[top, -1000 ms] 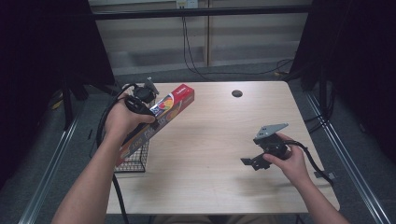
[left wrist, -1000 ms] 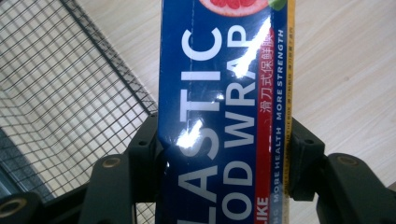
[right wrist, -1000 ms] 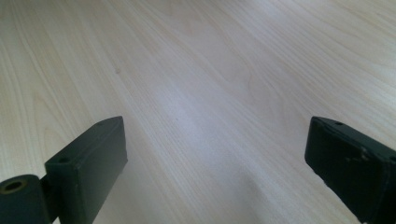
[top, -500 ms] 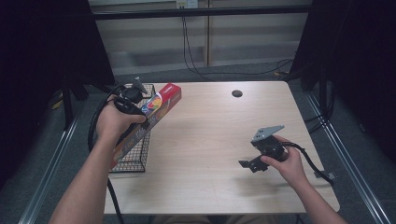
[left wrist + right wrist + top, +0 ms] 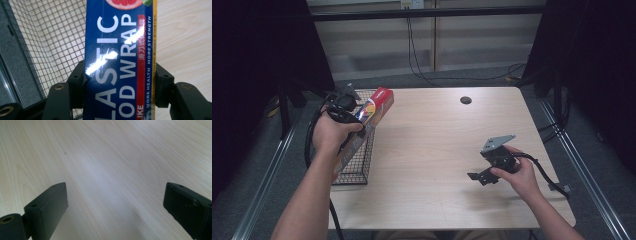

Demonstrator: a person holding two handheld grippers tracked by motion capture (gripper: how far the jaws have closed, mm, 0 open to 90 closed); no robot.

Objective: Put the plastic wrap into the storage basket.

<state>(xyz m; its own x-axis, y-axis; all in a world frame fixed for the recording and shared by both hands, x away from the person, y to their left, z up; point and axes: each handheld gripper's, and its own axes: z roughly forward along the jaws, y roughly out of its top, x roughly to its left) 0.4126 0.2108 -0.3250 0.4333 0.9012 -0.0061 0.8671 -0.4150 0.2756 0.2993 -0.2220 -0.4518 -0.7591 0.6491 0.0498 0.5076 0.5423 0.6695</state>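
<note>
A long blue and red plastic wrap box (image 5: 373, 111) is clamped across its width in my left gripper (image 5: 353, 119), and it tilts with its red end up and to the right. In the left gripper view both black jaws of the gripper (image 5: 120, 83) press on the sides of the box (image 5: 117, 50), which hangs over the black wire basket (image 5: 47, 37). The basket (image 5: 358, 167) stands at the table's left edge. My right gripper (image 5: 479, 176) hovers low over the right part of the table, and in its own view the right gripper (image 5: 117, 205) stands open with nothing but bare wood between the jaws.
The light wooden table (image 5: 442, 145) has a small round black hole (image 5: 465, 100) near its far edge. Cables trail from both grippers and hang behind the table. Dark curtains flank both sides, and metal rails run along the floor.
My left hand has carried the box leftward and slightly down, so that it now hangs over the basket. The right hand has stayed in place.
</note>
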